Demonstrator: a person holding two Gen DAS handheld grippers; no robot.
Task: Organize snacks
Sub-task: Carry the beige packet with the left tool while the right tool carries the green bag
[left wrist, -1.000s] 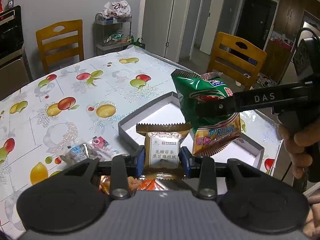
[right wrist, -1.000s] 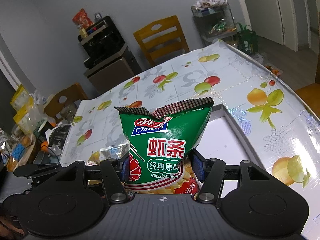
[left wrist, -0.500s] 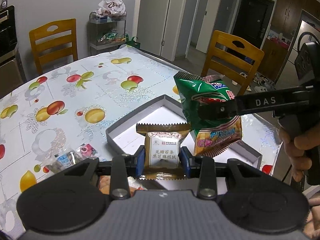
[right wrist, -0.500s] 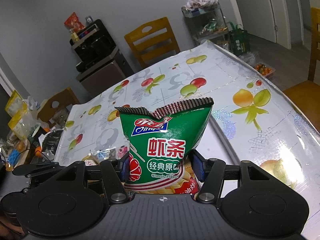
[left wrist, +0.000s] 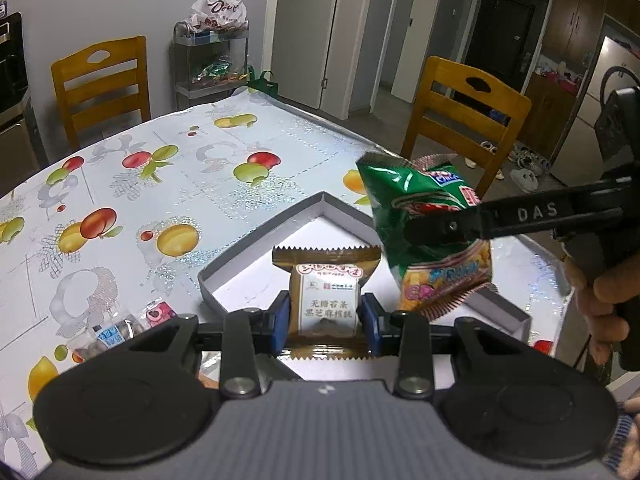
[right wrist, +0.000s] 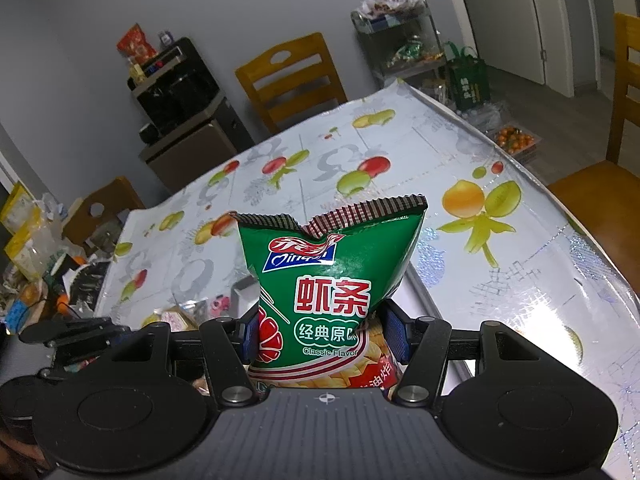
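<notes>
Snack packets (left wrist: 326, 296) (right wrist: 328, 292) clamped, above tray (left wrist: 240, 264)

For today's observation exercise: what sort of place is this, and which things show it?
Most likely a home dining room: a table under a fruit-print cloth, wooden chairs around it, and a trolley stacked with snacks.

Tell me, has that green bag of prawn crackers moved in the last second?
Yes. In the left wrist view the green prawn cracker bag still hangs above the gray tray, held in the right gripper, but now sits lower against the wooden chair behind.
</notes>
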